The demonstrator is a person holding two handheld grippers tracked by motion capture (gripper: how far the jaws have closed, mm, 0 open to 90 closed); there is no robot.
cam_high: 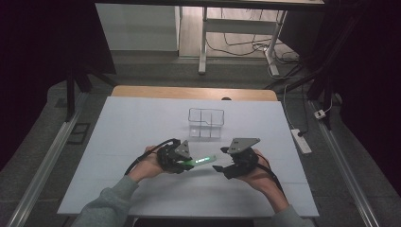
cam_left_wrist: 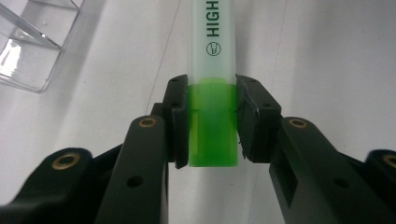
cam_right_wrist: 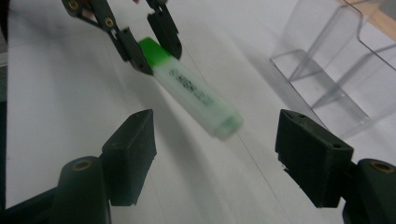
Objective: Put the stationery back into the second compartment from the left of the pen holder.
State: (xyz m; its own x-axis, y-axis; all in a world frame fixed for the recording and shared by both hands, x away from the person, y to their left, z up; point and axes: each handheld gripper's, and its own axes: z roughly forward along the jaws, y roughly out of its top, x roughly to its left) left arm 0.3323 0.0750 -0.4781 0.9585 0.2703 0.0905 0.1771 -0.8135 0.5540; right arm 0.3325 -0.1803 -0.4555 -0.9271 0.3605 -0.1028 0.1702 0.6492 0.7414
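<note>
Where the high view looks down on the white table (cam_high: 142, 123), the left gripper (cam_high: 182, 162) sits near six o'clock with its jaws clamped on a green highlighter (cam_high: 201, 161), whose free end points toward three o'clock at the right gripper (cam_high: 221, 161). The right gripper's jaws stand apart, just beside that free end. A clear organizer (cam_high: 206, 123) stands near the table's middle, at twelve o'clock from both grippers.

In the left gripper view, the jaws pinch the highlighter (cam_left_wrist: 212, 93) by its solid green end, the pale barrel running up to twelve o'clock. The organizer (cam_left_wrist: 32, 42) shows at ten o'clock.

In the right gripper view, the jaws are wide apart around nothing. The highlighter (cam_right_wrist: 196, 95) hangs tilted above the table, held at eleven o'clock by the left gripper (cam_right_wrist: 152, 49). The organizer (cam_right_wrist: 336, 74) lies at two o'clock.
</note>
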